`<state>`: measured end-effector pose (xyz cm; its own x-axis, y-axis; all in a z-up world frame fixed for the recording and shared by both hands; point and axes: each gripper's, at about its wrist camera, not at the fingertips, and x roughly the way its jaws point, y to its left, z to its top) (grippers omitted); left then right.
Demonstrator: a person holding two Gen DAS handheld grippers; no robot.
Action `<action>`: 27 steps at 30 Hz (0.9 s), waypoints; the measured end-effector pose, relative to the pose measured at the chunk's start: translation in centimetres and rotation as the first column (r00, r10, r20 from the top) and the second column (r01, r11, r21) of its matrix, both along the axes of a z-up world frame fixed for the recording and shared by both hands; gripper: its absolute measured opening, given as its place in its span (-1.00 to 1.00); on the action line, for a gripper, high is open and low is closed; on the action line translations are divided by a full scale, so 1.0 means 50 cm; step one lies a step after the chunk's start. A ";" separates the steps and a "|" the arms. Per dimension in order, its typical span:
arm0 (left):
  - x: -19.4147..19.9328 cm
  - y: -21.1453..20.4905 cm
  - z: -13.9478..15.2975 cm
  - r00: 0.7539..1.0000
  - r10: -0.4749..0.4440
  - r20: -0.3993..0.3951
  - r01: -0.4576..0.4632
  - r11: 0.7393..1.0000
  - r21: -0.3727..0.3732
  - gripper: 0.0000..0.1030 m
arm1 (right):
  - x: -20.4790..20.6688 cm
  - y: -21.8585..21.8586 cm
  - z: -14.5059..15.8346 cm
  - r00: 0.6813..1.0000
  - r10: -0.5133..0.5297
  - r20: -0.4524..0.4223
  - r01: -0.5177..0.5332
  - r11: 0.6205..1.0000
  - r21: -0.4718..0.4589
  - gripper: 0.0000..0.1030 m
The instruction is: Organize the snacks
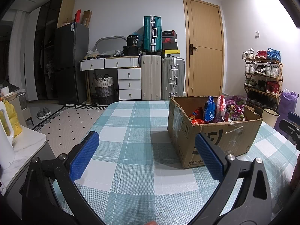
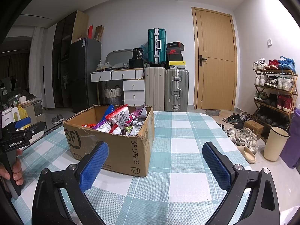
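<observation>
Bare checked tablecloth (image 2: 180, 131) right of cardboard box (image 2: 120, 146), box top open, snack packets (image 2: 120, 120) filling it

1. The cardboard box (image 2: 112, 146) hides the lower parts of the snack packets (image 2: 120, 121) behind its walls; print on the packets is too small to read.
2. In the left wrist view, the right gripper (image 1: 292, 129) is cut off by the frame's right edge, so its jaws cannot be judged there.
3. In the right wrist view, the hand (image 2: 15, 170) on the left gripper (image 2: 20, 125) is cropped at the left edge.
4. Labels on the stacked shoeboxes (image 1: 169, 42) are mostly illegible.
5. The purple bag (image 2: 292, 142) is cut by the fisheye border.
</observation>
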<state>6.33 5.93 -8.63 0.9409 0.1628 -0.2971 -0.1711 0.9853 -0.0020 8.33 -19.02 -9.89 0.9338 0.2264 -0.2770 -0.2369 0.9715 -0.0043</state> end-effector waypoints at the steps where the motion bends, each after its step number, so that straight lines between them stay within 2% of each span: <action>1: -0.002 0.000 0.001 1.000 0.004 0.000 -0.004 1.000 0.000 0.98 | 0.000 0.000 0.000 1.000 0.000 0.000 0.000 1.000 0.000 0.98; 27: -0.001 0.000 0.000 1.000 0.005 0.001 -0.005 1.000 -0.001 0.98 | 0.003 -0.002 -0.001 1.000 -0.005 0.001 0.005 1.000 0.001 0.99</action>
